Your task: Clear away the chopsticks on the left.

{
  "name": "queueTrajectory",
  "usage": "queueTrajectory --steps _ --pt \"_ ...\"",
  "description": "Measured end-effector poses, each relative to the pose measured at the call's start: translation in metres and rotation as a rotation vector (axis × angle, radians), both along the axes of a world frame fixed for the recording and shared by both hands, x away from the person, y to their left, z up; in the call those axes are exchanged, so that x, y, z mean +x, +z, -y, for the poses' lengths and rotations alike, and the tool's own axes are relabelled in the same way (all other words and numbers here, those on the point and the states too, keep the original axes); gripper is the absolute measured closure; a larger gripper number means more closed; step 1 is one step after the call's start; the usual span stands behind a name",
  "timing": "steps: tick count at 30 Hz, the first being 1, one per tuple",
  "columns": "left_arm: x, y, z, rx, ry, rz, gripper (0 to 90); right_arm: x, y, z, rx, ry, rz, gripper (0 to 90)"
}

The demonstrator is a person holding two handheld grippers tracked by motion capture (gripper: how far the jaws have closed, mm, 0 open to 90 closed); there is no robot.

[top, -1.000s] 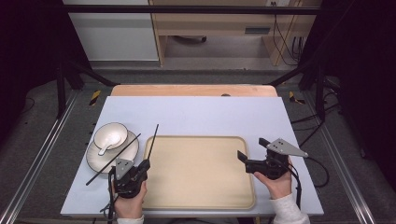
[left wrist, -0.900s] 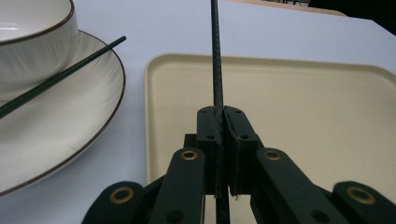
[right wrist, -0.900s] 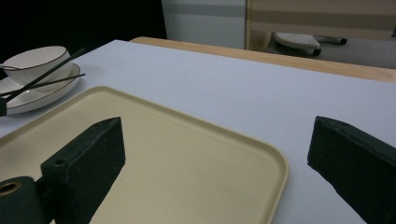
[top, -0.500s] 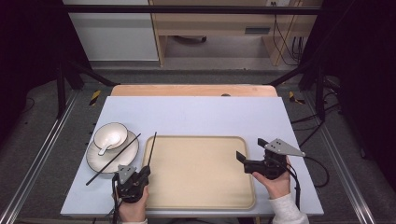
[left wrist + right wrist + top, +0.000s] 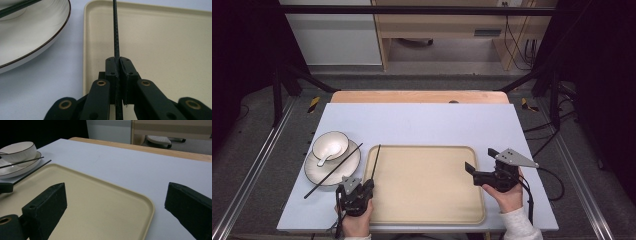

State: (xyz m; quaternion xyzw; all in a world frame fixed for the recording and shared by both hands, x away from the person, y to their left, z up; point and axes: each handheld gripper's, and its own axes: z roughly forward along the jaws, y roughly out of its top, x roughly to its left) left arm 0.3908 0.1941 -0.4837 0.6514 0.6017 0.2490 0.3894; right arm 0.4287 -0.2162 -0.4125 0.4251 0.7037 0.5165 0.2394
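My left gripper (image 5: 367, 185) (image 5: 119, 60) is shut on the near end of a thin black chopstick (image 5: 376, 162) (image 5: 115, 30), low over the left edge of a beige tray (image 5: 427, 200) (image 5: 162, 37). The stick points away from me, just inside the tray's left rim. A second black chopstick (image 5: 333, 170) lies slanted across a white plate (image 5: 312, 175). On that plate stands a white bowl (image 5: 337, 140) holding a white spoon (image 5: 325, 156). My right gripper (image 5: 481, 160) (image 5: 117, 202) hovers open over the tray's right part, nothing between its jaws.
The tray (image 5: 100, 202) lies on a pale blue mat (image 5: 422, 122) over a wooden table. The plate and bowl (image 5: 18, 150) sit left of the tray. Metal frame rails run along both sides of the table.
My left gripper has sunk and drawn back toward the near edge, taking the chopstick with it. The right gripper has stayed put.
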Motion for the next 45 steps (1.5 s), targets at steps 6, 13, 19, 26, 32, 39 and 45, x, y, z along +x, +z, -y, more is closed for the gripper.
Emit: queueTrajectory --steps 6,13,19,26,32,39,45 --pt "0.002 0.000 0.002 0.020 -0.004 -0.026 85.4 0.000 0.000 0.000 0.000 0.001 -0.001 4.2" --pt "0.003 0.000 0.003 0.041 -0.008 -0.047 85.3 0.000 0.000 0.000 0.003 0.002 0.000 4.2" --pt "0.004 0.000 0.003 0.040 -0.014 -0.052 84.4 0.000 0.000 0.000 0.001 0.001 0.002 4.1" --pt "0.003 0.010 0.000 0.024 -0.043 -0.009 74.3 -0.001 0.002 0.001 0.005 -0.003 0.006 4.1" --pt "0.006 0.033 -0.008 -0.015 -0.135 0.045 58.7 -0.001 0.002 0.002 0.007 -0.004 0.007 4.1" --pt "0.013 0.055 -0.011 0.001 -0.289 0.103 44.5 -0.002 0.003 0.001 0.009 -0.003 0.006 4.1" --pt "0.019 0.061 -0.013 0.042 -0.360 0.092 36.0 -0.002 0.003 0.002 0.013 0.000 0.010 4.1"
